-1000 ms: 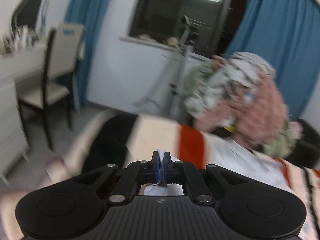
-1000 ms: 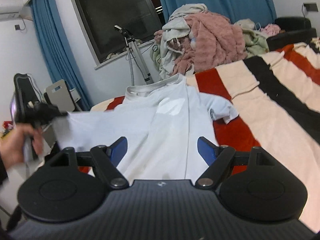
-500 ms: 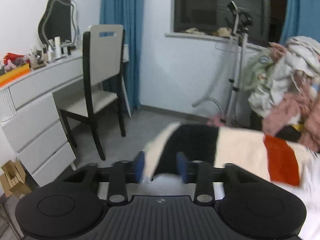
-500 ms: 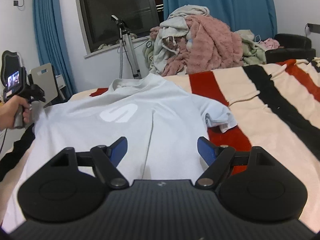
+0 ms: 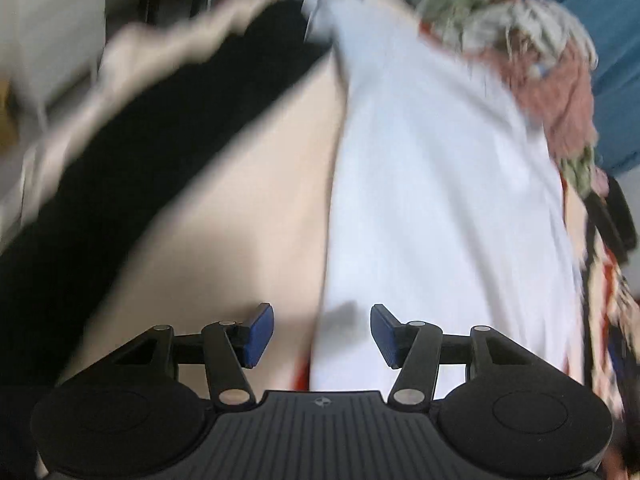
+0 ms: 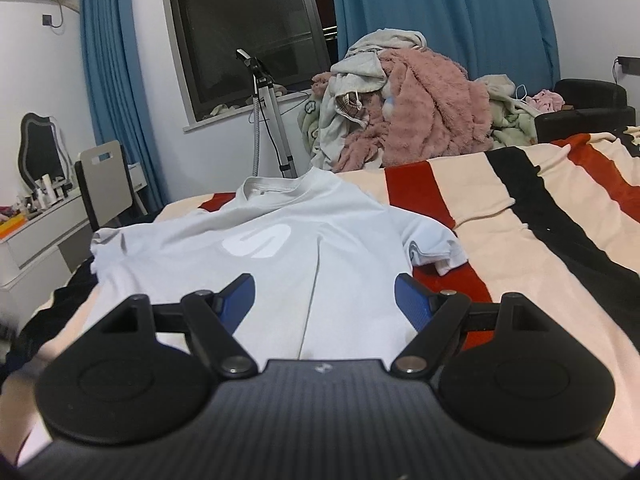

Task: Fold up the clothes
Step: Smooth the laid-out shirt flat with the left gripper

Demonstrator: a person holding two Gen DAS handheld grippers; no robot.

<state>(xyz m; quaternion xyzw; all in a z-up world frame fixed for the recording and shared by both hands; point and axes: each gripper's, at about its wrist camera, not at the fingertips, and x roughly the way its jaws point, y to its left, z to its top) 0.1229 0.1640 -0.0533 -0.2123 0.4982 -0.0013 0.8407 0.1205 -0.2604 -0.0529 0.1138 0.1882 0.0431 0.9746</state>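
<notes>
Lying flat on the striped blanket point(image 6: 520, 216) that covers the bed, the white T-shirt point(image 6: 320, 248) faces up with its collar toward the window point(image 6: 248, 32) and a pale logo on its chest. A straight crease runs down its middle toward the right gripper point(image 6: 324, 300). That gripper hovers over the shirt's lower part with its blue-padded fingers point(image 6: 412, 300) spread wide apart and nothing between them. One short sleeve lies crumpled on a red stripe of the blanket at the right side of the shirt; the other sleeve spreads toward the bed's left edge, above a black stripe.

Seen from the left wrist camera, which is heavily blurred, the left gripper point(image 5: 322, 334) points down at the bed beside the shirt's point(image 5: 432, 184) edge. Its fingers point(image 5: 260, 332) are also apart and empty, with the shirt's white edge and the cream band of the blanket point(image 5: 248, 208) between and below them. Whether they touch the fabric cannot be told.

Behind the bed a pile of laundry point(image 6: 404, 108), pink fleece and grey and green pieces, is heaped near the blue curtain point(image 6: 440, 12). A tripod stand point(image 6: 268, 112) stands under the window. At the left a chair point(image 6: 106, 180) stands by a white dresser point(image 6: 40, 240) with a mirror point(image 6: 38, 152).
</notes>
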